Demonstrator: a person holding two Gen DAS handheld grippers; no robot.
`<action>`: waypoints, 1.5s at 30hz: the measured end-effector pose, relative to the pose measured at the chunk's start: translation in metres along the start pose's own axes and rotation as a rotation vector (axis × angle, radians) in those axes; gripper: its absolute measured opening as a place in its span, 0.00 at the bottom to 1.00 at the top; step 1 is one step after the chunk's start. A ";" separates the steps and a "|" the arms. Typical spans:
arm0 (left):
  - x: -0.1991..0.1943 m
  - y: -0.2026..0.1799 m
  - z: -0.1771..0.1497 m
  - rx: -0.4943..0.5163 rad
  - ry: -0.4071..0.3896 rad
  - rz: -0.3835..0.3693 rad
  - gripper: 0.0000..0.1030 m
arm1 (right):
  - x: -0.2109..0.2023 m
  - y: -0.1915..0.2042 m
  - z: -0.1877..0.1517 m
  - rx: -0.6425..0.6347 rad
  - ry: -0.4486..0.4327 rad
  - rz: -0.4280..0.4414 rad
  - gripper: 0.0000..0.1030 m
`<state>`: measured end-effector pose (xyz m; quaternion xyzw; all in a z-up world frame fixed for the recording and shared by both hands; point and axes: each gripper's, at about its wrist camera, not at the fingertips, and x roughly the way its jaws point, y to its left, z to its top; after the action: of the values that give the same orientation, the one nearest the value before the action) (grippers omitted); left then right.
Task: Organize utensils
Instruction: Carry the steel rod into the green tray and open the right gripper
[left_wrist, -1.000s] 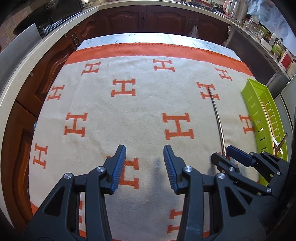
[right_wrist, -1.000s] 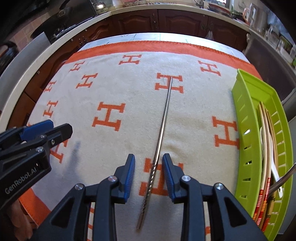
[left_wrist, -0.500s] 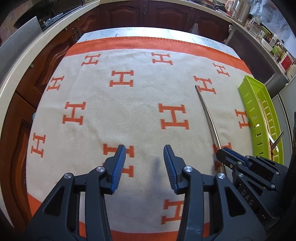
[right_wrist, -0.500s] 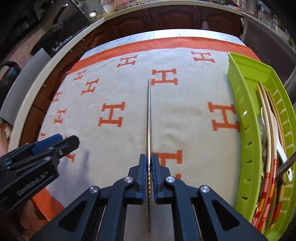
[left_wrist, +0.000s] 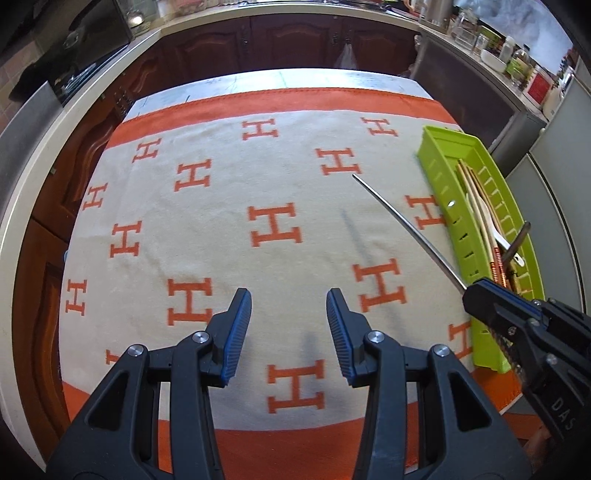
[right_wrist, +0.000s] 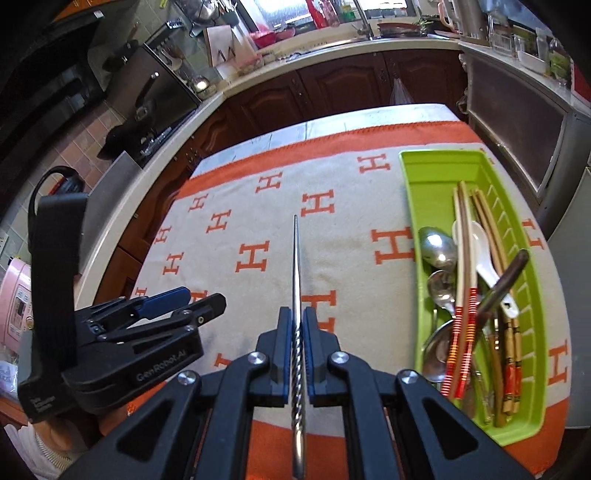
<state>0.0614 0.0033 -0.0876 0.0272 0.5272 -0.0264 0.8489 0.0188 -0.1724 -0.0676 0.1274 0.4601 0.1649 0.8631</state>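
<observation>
My right gripper (right_wrist: 296, 314) is shut on a long metal chopstick (right_wrist: 296, 266), gripped at its twisted end, with the thin tip pointing away over the cloth. From the left wrist view the same chopstick (left_wrist: 402, 225) hangs in the air, sticking out of the right gripper (left_wrist: 471, 291), with its shadow on the cloth below. My left gripper (left_wrist: 289, 306) is open over the cloth with nothing between its fingers; it also shows at the left of the right wrist view (right_wrist: 199, 301). A green tray (right_wrist: 410, 206) at the right holds spoons, chopsticks and other utensils.
An orange and cream cloth (left_wrist: 221, 206) with H marks covers the table. Dark wooden cabinets (right_wrist: 332, 92) and a pale counter ring the table. A stove (right_wrist: 155, 96) stands at the back left, and a grey appliance (right_wrist: 517, 122) stands at the right.
The right gripper closed on the chopstick lying on the cloth and lifted it, swinging toward the green tray. The left gripper rose and drew back, still open.
</observation>
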 end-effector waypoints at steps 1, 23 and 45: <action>-0.002 -0.004 0.000 0.006 -0.004 0.002 0.38 | -0.002 -0.002 0.000 0.002 -0.004 -0.002 0.05; -0.035 -0.101 0.045 0.120 -0.076 -0.053 0.45 | -0.082 -0.090 0.022 0.159 -0.216 -0.132 0.05; 0.001 -0.124 0.059 0.110 -0.033 -0.067 0.45 | -0.026 -0.117 0.024 0.237 -0.070 -0.138 0.07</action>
<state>0.1056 -0.1248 -0.0642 0.0557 0.5113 -0.0842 0.8534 0.0449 -0.2910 -0.0781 0.2022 0.4536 0.0450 0.8668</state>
